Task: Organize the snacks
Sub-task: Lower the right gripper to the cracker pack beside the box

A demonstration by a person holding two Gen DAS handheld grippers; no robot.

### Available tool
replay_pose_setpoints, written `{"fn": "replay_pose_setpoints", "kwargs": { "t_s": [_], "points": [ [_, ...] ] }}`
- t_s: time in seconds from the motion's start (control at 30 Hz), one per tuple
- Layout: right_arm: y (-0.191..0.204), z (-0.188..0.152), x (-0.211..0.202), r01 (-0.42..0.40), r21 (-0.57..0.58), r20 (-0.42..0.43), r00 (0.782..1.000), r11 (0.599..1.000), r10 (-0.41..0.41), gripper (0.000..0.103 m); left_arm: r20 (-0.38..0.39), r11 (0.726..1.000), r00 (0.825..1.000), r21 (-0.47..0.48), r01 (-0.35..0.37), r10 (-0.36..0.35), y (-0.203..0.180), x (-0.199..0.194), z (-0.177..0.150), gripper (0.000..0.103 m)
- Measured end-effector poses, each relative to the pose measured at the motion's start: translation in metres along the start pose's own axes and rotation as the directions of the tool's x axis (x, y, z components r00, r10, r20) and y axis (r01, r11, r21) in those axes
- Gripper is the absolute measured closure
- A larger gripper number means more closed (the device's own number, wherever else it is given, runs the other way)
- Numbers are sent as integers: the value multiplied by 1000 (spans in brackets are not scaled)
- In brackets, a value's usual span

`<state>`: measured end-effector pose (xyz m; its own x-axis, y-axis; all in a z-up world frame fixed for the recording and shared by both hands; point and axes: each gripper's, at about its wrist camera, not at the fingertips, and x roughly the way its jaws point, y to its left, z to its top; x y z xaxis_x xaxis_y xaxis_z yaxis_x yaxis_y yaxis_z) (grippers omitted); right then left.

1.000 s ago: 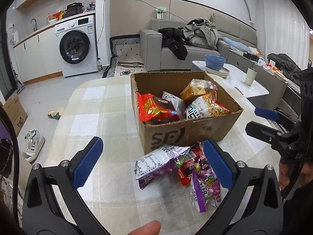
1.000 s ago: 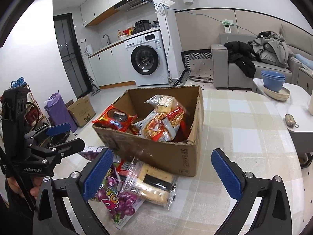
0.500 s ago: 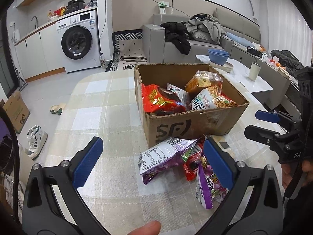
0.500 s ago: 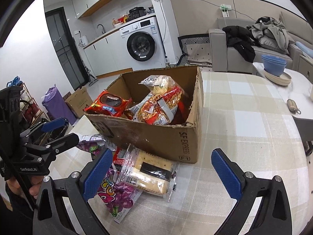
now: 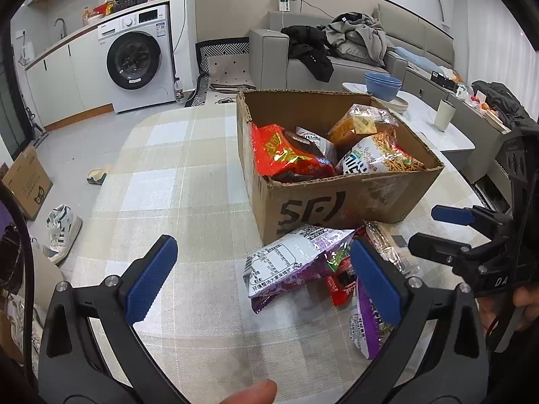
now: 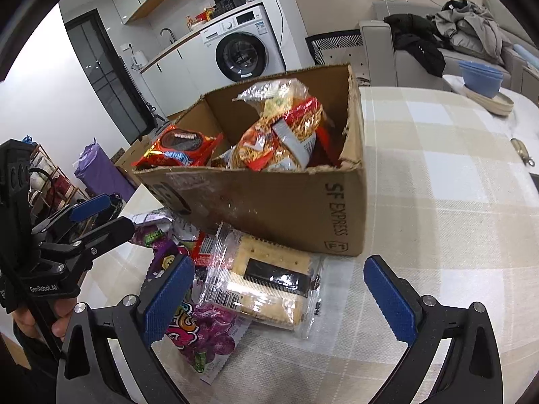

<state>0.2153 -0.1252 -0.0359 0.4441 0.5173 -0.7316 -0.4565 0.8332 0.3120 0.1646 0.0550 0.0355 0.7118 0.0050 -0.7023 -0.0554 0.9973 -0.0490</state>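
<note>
An open cardboard box point(image 5: 340, 198) point(image 6: 269, 202) stands on the checked tablecloth with several snack bags inside, among them a red bag point(image 5: 286, 155) point(image 6: 178, 151) and a noodle-snack bag point(image 5: 377, 161) point(image 6: 279, 144). Loose packs lie in front of it: a purple-and-white bag point(image 5: 286, 266), a small red pack point(image 5: 340, 279), a purple candy bag point(image 6: 198, 333) and a clear cracker pack point(image 6: 266, 279). My left gripper point(image 5: 262, 282) is open just short of the purple-and-white bag. My right gripper point(image 6: 279, 296) is open over the cracker pack, holding nothing.
The table's left edge point(image 5: 101, 202) drops to a floor with shoes point(image 5: 62, 229) and a small box point(image 5: 27, 181). A low white table point(image 5: 448, 134) with blue bowls point(image 5: 384, 86) and a cup point(image 5: 444, 114) stands right of the box. A sofa and washing machine lie beyond.
Both grippers have moved closer to the box and the loose packs, which now look larger and nearer. Both stay open, and nothing has been taken hold of.
</note>
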Motion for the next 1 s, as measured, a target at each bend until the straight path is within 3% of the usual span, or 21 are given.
{"fn": "replay_pose_setpoints", "kwargs": {
  "t_s": [0.67, 1.0],
  "points": [
    [17, -5, 40, 7, -7, -62, 998, 1000, -7, 1, -37, 1000, 999, 8, -5, 5, -6, 18, -3, 1],
    [15, -5, 51, 15, -3, -79, 997, 1000, -15, 1, -16, 997, 999, 58, -50, 51, -14, 17, -5, 1]
  ]
}}
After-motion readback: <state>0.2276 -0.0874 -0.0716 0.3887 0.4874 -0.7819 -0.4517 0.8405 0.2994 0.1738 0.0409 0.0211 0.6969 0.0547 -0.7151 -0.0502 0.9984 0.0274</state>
